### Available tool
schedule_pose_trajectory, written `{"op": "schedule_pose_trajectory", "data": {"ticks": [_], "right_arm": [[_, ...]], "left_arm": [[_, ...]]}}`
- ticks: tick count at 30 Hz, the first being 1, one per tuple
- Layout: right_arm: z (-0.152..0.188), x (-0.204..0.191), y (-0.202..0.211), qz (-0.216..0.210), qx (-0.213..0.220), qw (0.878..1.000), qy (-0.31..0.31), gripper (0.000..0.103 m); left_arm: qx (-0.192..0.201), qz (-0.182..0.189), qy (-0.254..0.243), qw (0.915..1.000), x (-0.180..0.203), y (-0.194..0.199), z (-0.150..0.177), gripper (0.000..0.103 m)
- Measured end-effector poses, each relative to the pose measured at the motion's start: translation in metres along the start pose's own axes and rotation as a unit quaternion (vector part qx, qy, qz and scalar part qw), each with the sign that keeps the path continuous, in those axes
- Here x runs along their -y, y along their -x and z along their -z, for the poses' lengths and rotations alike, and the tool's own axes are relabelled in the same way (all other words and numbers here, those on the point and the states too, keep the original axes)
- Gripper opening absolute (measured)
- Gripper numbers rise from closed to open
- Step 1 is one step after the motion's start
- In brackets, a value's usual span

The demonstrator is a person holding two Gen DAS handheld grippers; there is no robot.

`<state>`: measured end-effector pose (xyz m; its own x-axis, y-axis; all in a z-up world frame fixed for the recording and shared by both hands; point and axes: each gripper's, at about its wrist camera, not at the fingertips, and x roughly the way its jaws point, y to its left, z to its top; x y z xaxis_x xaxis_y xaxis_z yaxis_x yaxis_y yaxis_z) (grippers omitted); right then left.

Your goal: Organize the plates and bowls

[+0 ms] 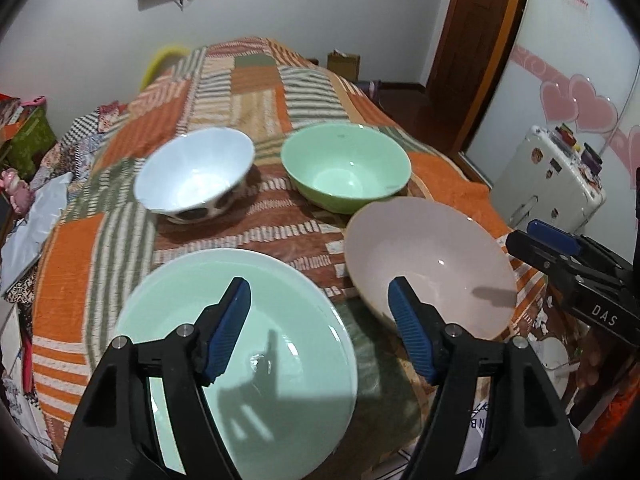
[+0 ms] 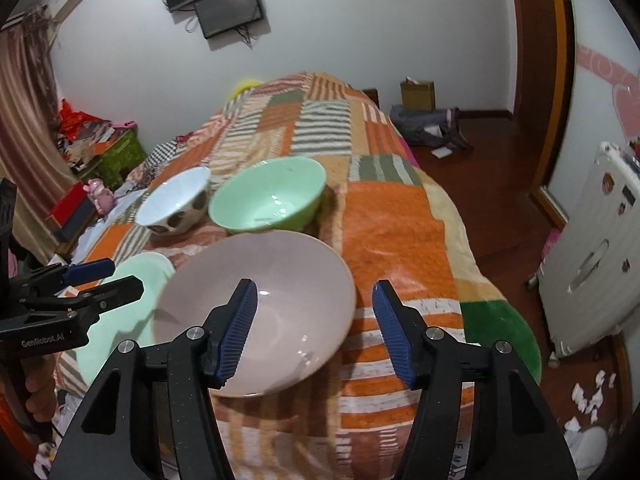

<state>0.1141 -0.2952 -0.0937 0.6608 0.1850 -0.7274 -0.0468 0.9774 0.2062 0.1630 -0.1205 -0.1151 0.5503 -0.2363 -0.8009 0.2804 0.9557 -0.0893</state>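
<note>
- You have four dishes on the patchwork blanket (image 1: pixel 256 80), set in two rows.
- Nearest your left gripper (image 1: pixel 320 334) lies the pale mint plate (image 1: pixel 280 312), wide and shallow, glossy, with the gripper's shadow across its middle.
- Just to its right sits the pale pink bowl (image 1: pixel 436 264), broad and smooth; it tilts, its far rim raised. In the left wrist view its near rim comes close to the mint plate; whether they touch you cannot tell.
- In the far row stand the white bowl (image 1: pixel 196 168), dark spots on its outer wall, and the green bowl (image 1: pixel 348 168), deeper and upright. They sit side by side with a narrow gap of blanket between them.
- The green bowl's near wall stands just behind the pink bowl's far rim.
- Your left jaws stand apart with nothing between them, above the mint plate's right half.
- Your right gripper (image 2: pixel 314 330) is also parted and holds nothing; its left finger hangs over the pink bowl's inside, its right finger over bare blanket.
- To the right of the pink bowl the blanket runs free to the bed's edge, then drops to the wooden floor (image 2: pixel 492 184).
- A white suitcase (image 2: pixel 588 256) stands beyond that edge, well apart from the dishes.
- Behind the far bowls the blanket stretches open toward the wall.
</note>
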Motion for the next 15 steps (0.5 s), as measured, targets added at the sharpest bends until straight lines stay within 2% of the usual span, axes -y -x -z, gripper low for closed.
{"op": "schedule_pose_trajectory", "data": {"ticks": [6,8,10,15], "right_arm": [[0.007,0.012,-0.018,-0.017,-0.027,0.999,-0.014,0.056],[0.008,0.014,-0.022,-0.023,-0.032,0.999,-0.015,0.056],[0.01,0.015,-0.024,-0.03,-0.035,0.999,-0.019,0.056],[0.015,0.018,-0.031,-0.042,-0.046,0.998,-0.027,0.038]], "left_arm": [[-0.028,0.008,-0.004,0.9996,0.008,-0.029,-0.002,0.07],[-0.035,0.011,-0.005,0.9993,0.011,-0.036,-0.003,0.067],[-0.046,0.014,-0.01,0.9988,0.013,-0.045,-0.003,0.06],[-0.053,0.022,-0.018,0.9982,0.02,-0.057,-0.003,0.048]]}}
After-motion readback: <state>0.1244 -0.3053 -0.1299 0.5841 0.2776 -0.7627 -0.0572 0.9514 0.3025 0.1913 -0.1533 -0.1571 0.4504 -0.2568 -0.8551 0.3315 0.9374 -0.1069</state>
